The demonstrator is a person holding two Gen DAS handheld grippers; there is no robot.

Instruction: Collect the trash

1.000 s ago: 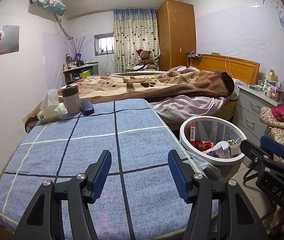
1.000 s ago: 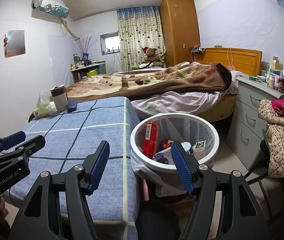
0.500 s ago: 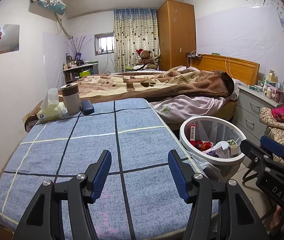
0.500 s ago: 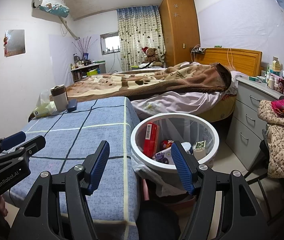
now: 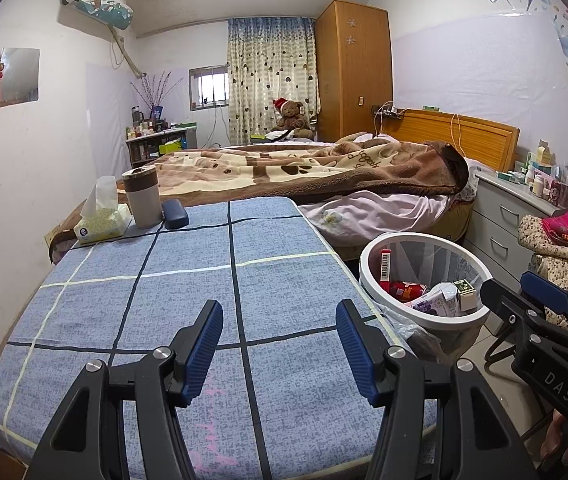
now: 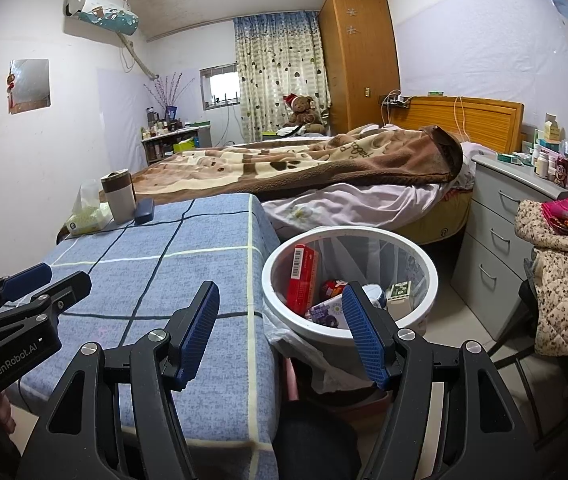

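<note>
A: What do the grippers have right now?

B: Nothing. The left gripper (image 5: 278, 336) hangs over the near end of the table with its ribbed blue pads apart and only cloth showing between them. The right gripper (image 6: 280, 320) stands the same way, jaws parted and empty, near the table's right edge with the bin just beyond.

A: And the trash?

B: It is in the white wastebasket (image 6: 430, 280), which stands on the floor just beside the table's right edge. I see a red carton (image 6: 302, 276) leaning upright against the wall, a red can (image 5: 404, 290), a purple-and-white pouch (image 5: 432, 302) and a small green box (image 6: 400, 292).

A: Anything left on the tablecloth (image 5: 188, 292)?

B: The blue checked weave looks bare nearby. At the far left corner sit a soft tissue pack (image 5: 102, 224), a smooth cylindrical cup (image 5: 142, 198) and a dark rounded case (image 5: 175, 214). I would judge those as belongings, not rubbish.

A: So how to proceed well?

B: Scan before reaching. If something remains, close on rigid sides, since the thin liner bag (image 6: 296, 344) and pouches crumple easily.
</note>
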